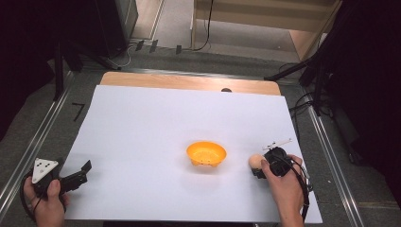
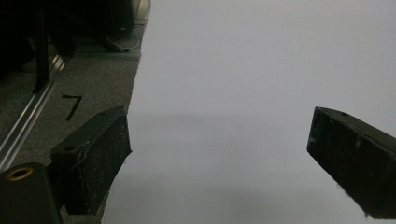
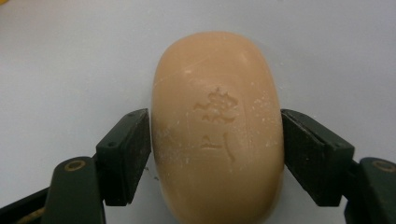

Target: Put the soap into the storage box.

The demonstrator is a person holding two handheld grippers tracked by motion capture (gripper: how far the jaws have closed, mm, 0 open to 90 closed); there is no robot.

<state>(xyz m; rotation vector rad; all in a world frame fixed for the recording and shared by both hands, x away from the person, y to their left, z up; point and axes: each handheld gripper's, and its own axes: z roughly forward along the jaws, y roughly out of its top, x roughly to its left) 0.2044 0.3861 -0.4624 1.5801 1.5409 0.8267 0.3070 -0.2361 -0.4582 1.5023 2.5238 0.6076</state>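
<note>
White sheet covers most of the wooden table, with dark carpet and metal rails on either side and cables trailing at the far end. Near the middle of the sheet, slightly toward the person's right, sits an orange bowl, shallow and perforated, likely a soap dish. Left gripper rests at the sheet's near left edge, jaws spread wide with nothing between them; left gripper view confirms bare paper ahead. Right gripper lies low on the sheet, just to the right of the bowl, its jaws drawn in against both long sides of a tan soap bar; pads appear to touch it on either flank, so it is gripped, though the bar seems to rest on the paper, not yet lifted. Soap bar: oval, stamped mark on top, dusty crumbs on its surface. Judged stiff, moderately light, waxy and apt to slip on its curved sides; hard squeezing could dent it. Best hold is across the middle, where the flanks run nearly parallel, as now.
</note>
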